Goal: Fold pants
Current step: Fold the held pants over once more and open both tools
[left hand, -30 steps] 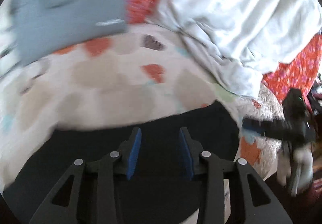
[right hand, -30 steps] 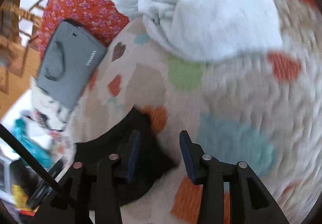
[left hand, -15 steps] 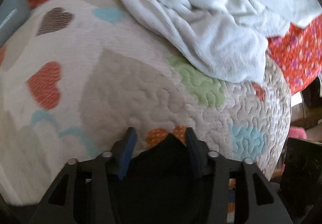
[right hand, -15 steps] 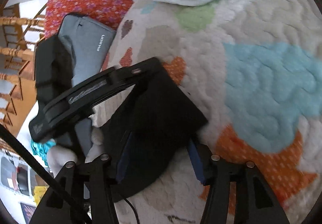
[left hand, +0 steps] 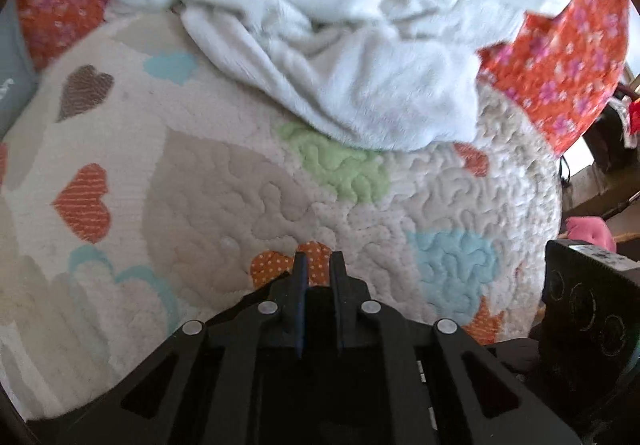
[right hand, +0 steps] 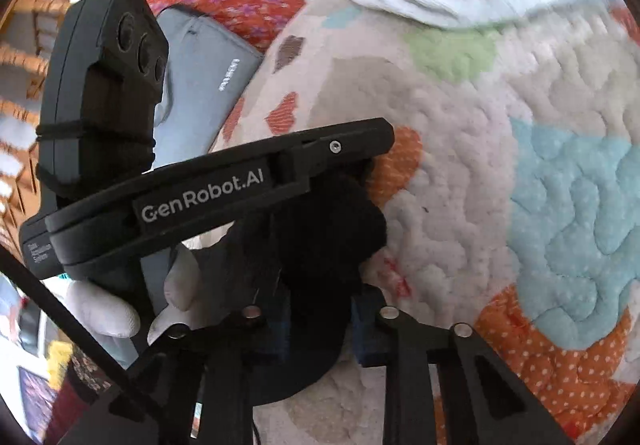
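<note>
**Both grippers closed on one pair of black pants, on the quilt**

One heart-patterned quilt (left hand: 240, 181) covers the bed and carries everything else. Hearts visible on it in the left wrist view: two orange, one green, one brown, several pale blue.

One red floral sheet (left hand: 560, 81) lies beyond the quilt, showing at both upper corners.

One pale fleece blanket (left hand: 340, 45) is bunched at the far edge of the quilt, overlapping the green heart.

One grey zip case (right hand: 204, 85) lies at the quilt's left edge, partly behind the left gripper's body.

One pair of black pants (right hand: 320, 229) lies bunched on the near part of the quilt, between the two grippers.

Two grippers are present. The left gripper (left hand: 318, 269) has its fingers clenched nearly together on a corner of the pants. The right gripper (right hand: 320, 325) has its fingers clamped on a thicker bunch of the same fabric. One white-gloved hand (right hand: 132, 305) holds the left gripper.
</note>
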Action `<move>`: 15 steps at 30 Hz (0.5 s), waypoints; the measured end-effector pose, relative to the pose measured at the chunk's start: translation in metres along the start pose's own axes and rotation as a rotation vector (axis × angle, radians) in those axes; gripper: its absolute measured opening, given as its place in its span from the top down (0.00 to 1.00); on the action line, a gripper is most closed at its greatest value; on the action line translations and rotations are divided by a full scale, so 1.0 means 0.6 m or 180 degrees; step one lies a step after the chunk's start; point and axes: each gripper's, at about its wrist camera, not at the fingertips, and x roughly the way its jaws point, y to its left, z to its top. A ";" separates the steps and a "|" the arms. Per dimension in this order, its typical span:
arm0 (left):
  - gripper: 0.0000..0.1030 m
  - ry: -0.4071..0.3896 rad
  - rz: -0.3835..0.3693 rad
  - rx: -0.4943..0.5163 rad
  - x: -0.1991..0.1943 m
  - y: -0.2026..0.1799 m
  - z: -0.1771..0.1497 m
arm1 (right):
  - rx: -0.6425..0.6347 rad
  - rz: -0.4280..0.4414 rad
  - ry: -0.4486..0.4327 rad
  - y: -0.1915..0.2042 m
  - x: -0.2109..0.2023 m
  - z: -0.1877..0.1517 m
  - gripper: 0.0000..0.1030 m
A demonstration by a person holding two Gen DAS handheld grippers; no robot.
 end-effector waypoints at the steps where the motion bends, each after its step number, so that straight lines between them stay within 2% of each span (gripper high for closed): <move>1: 0.91 -0.0094 -0.0010 -0.0032 -0.019 0.003 -0.007 | -0.0074 0.0007 -0.0021 0.011 -0.002 0.000 0.78; 7: 0.91 -0.0489 -0.0076 -0.0356 -0.116 0.054 -0.044 | -0.0425 0.0138 -0.0065 0.079 0.005 -0.006 0.79; 10: 0.91 -0.0654 -0.0114 -0.0620 -0.165 0.103 -0.087 | -0.0654 0.0189 -0.0006 0.124 0.022 -0.019 0.79; 15: 0.91 -0.0843 -0.0140 -0.1095 -0.198 0.166 -0.166 | -0.0998 0.0179 0.0200 0.185 0.069 -0.052 0.79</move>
